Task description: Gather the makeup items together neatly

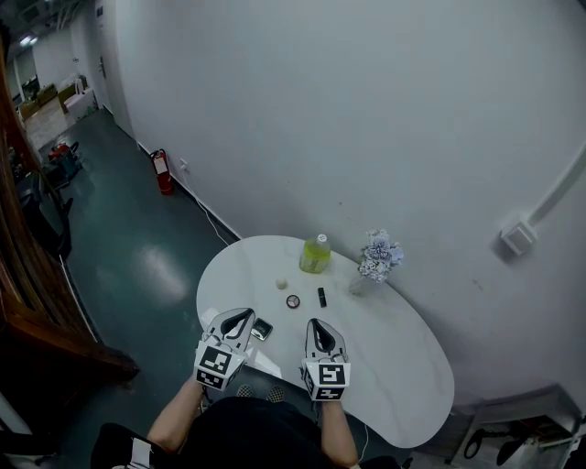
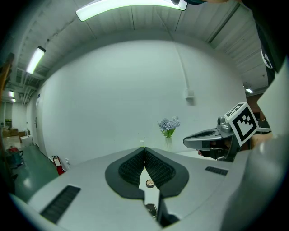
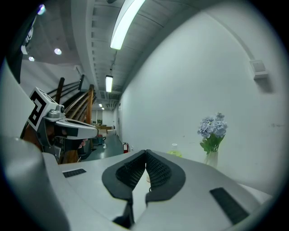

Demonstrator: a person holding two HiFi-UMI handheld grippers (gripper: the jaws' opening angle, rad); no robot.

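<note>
White wall (image 1: 366, 110) curves behind a rounded white table (image 1: 403, 366) in the head view, and a glossy dark green floor (image 1: 137, 256) runs off to the left past a red fire extinguisher (image 1: 163, 172). A yellow-green bottle (image 1: 315, 254) and a vase of pale flowers (image 1: 378, 256) stand at the table's wall side. Nearer the person lie a small cream jar (image 1: 282, 284), a round compact (image 1: 293, 301), a black tube (image 1: 321, 296) and a square dark case (image 1: 262, 330), all apart from one another. The case sits just beside the left gripper (image 1: 240, 317); the right gripper (image 1: 317, 325) hovers parallel to it.

From the left gripper view, the left gripper's jaws meet at the tips with nothing between them. The round compact and the case show on the tabletop below. A strip light (image 2: 131, 8) glows overhead.

From the right gripper view, the right gripper's jaws are likewise pressed together and empty, pointing towards the bottle and the flowers.
</note>
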